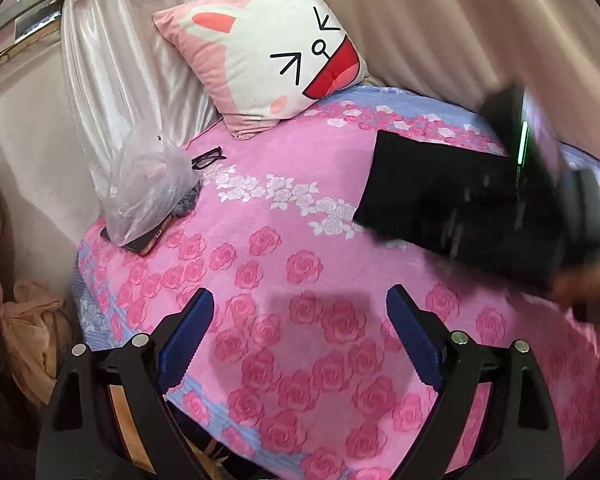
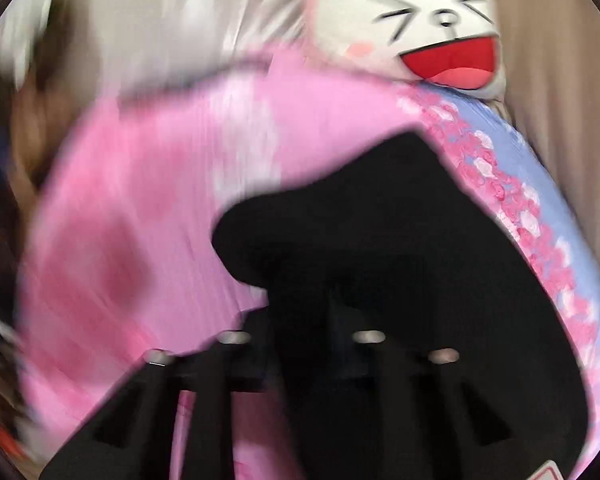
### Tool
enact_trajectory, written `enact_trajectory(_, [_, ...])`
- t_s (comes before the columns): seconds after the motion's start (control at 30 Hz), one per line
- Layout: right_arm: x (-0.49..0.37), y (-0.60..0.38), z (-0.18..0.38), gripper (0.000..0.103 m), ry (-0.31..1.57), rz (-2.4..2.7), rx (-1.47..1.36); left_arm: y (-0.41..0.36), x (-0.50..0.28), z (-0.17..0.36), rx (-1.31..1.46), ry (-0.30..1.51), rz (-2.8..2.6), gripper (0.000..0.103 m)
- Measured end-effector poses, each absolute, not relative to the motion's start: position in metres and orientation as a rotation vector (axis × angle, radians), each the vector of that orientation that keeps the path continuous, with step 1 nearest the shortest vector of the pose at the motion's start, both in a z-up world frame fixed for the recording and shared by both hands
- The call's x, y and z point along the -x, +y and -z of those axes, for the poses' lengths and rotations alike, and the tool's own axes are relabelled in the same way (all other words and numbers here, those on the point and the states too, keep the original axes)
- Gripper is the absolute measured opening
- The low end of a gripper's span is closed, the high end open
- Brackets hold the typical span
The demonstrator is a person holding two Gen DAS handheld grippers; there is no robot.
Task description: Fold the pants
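Observation:
The black pants point(image 1: 432, 184) lie folded on the pink rose bedspread point(image 1: 284, 280) at the right. My left gripper point(image 1: 300, 320) is open and empty, hovering above the bedspread to the left of the pants. The right gripper body point(image 1: 548, 184) shows blurred over the pants' right part. In the right wrist view the picture is motion-blurred; the black pants point(image 2: 400, 240) fill the lower middle and cover my right gripper point(image 2: 300, 304), whose fingers look drawn close together on the cloth.
A pink rabbit pillow point(image 1: 272, 52) leans at the head of the bed. A clear plastic bag point(image 1: 148, 188) on a phone point(image 1: 144, 242) and black glasses point(image 1: 208, 158) lie at the left. Curtains hang behind. The bed's edge drops off at the lower left.

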State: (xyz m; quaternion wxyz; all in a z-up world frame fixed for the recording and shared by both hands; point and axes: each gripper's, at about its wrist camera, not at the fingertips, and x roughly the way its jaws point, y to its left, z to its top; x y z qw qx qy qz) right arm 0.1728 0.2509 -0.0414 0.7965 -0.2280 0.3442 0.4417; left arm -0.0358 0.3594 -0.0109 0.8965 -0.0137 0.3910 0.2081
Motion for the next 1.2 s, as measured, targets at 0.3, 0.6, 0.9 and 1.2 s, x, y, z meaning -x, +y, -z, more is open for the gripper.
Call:
enact_trajectory(0.3, [-0.154, 0.274, 0.083, 0.056, 0.795, -1.016, 0.563, 0.3, 0.01, 0.027, -0.008, 0.828, -0.206, 0.088])
enact_trajectory(0.6, [-0.16, 0.025, -0.006, 0.055, 0.695, -0.772, 0.125, 0.258, 0.002, 0.033, -0.018, 0.847, -0.097, 0.087])
enact_trajectory(0.9, [-0.076, -0.304, 0.069, 0.055, 0.807, 0.092, -0.137, 0.116, -0.035, 0.027, -0.149, 0.804, 0.161, 0.091])
enact_trajectory(1.2, [-0.008, -0.501, 0.06, 0.056, 0.653, 0.344, -0.461, -0.025, -0.04, 0.033, -0.194, 0.825, 0.327, 0.095])
